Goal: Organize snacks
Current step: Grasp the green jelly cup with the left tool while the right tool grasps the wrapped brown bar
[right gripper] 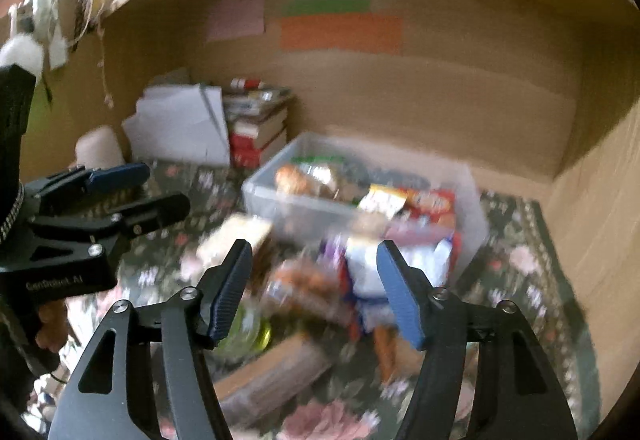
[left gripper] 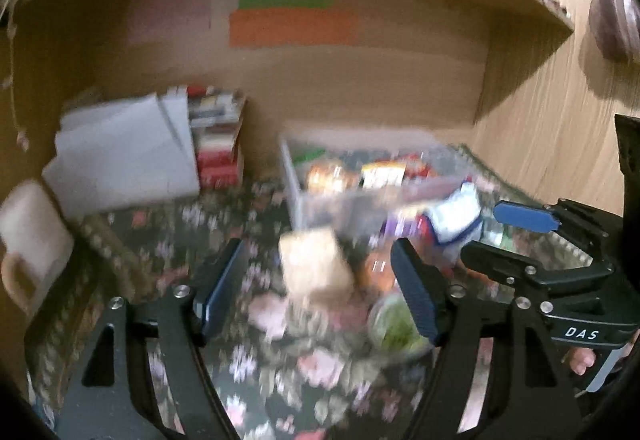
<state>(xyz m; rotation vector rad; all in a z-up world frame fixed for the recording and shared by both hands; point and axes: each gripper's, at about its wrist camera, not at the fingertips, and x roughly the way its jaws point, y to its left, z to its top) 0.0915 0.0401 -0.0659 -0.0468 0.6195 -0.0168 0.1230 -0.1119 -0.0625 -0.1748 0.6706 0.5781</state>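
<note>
Both views are motion-blurred. A clear plastic bin [left gripper: 320, 195] [right gripper: 280, 199] holds several snack packs on a floral cloth. Loose snacks lie in front of it: a tan packet [left gripper: 314, 268] [right gripper: 236, 236], a white and blue bag [left gripper: 456, 215] [right gripper: 364, 272], an orange pack [right gripper: 304, 288], a green-filled clear tub [left gripper: 394, 328] [right gripper: 244, 332] and a brown box [right gripper: 272, 376]. My left gripper [left gripper: 320, 288] is open and empty above the tan packet. My right gripper [right gripper: 316, 288] is open and empty above the loose snacks; it also shows in the left wrist view [left gripper: 504, 236].
A stack of books [left gripper: 216, 143] [right gripper: 256, 123] and white papers [left gripper: 128, 151] [right gripper: 180, 123] stand at the back left. A cream mug [left gripper: 28, 244] sits at the left. Wooden walls close the back and right. My left gripper also shows at the left of the right wrist view [right gripper: 156, 191].
</note>
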